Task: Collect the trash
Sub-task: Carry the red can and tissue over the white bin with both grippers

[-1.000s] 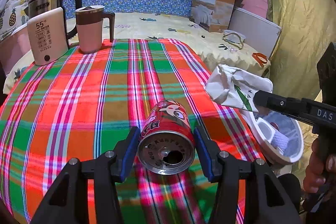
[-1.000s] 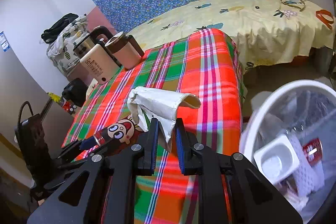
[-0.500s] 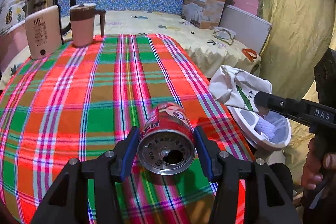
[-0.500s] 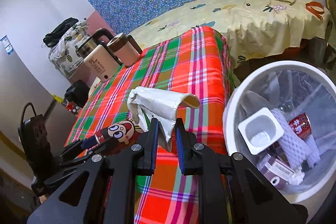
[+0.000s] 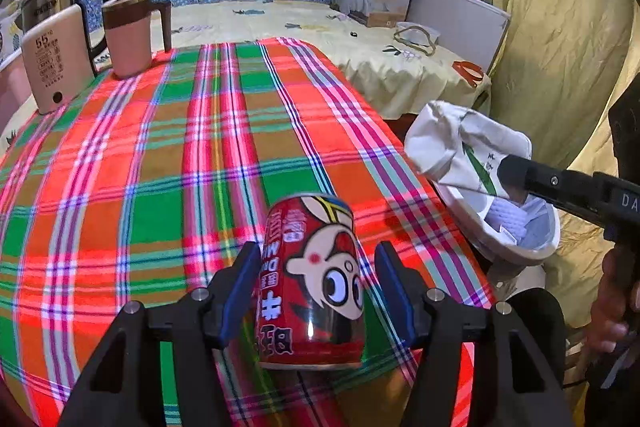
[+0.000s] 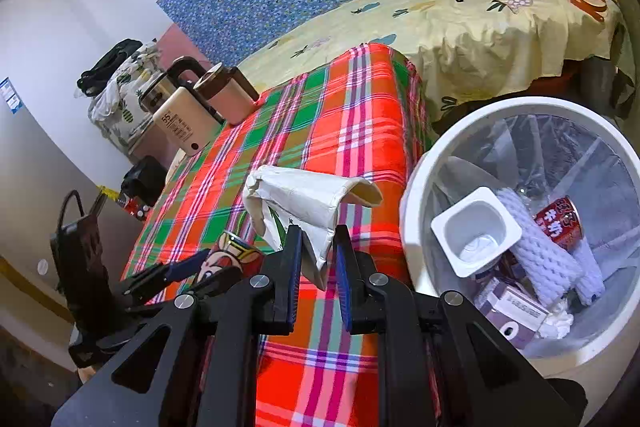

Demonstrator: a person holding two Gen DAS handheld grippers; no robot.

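Two grippers in play, and we see a switch: the left gripper [image 5: 316,291] is opening, its blue pads [image 5: 240,291] now clear of the red can [image 5: 312,283], which a second ago lay clamped sideways and now stands on the plaid cloth [image 5: 160,187] near the table edge. We judge it released short of the bin. Glossy printed metal, cylindrical. Our right gripper [image 6: 316,259] stays clenched on the crumpled paper cup [image 6: 304,203], creased and soft, close to the white round bin [image 6: 416,187], whose clear liner holds a yogurt tub [image 6: 476,231].
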